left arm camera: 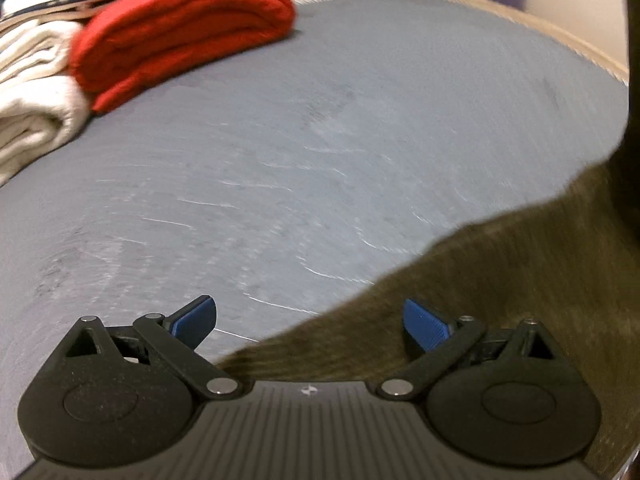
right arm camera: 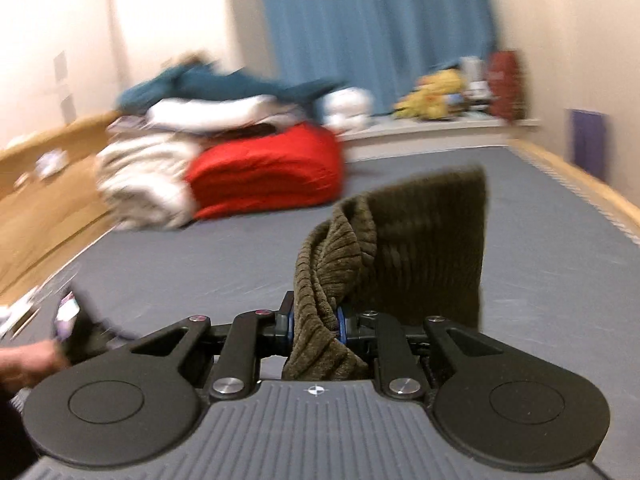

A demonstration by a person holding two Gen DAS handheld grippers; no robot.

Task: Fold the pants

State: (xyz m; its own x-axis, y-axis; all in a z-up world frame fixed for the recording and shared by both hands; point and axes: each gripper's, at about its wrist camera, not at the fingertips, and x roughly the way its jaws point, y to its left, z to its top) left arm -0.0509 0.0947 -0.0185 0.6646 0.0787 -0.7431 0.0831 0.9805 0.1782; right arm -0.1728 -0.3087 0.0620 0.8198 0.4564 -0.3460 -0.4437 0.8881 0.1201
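The pants are olive-brown corduroy. In the right wrist view my right gripper (right arm camera: 314,326) is shut on a bunched fold of the pants (right arm camera: 420,240) and holds it up above the grey mattress (right arm camera: 200,272). In the left wrist view my left gripper (left arm camera: 310,320) is open and empty, low over the mattress (left arm camera: 320,140). The pants (left arm camera: 500,288) lie at the lower right, under and beyond the right blue fingertip (left arm camera: 424,322). The left fingertip (left arm camera: 194,318) is over bare mattress.
A folded red blanket (left arm camera: 180,32) and white folded linens (left arm camera: 32,100) are stacked at the far left of the mattress, also in the right wrist view (right arm camera: 268,168). A wooden bed frame (right arm camera: 580,184) runs along the right edge. A blue curtain (right arm camera: 380,20) hangs behind.
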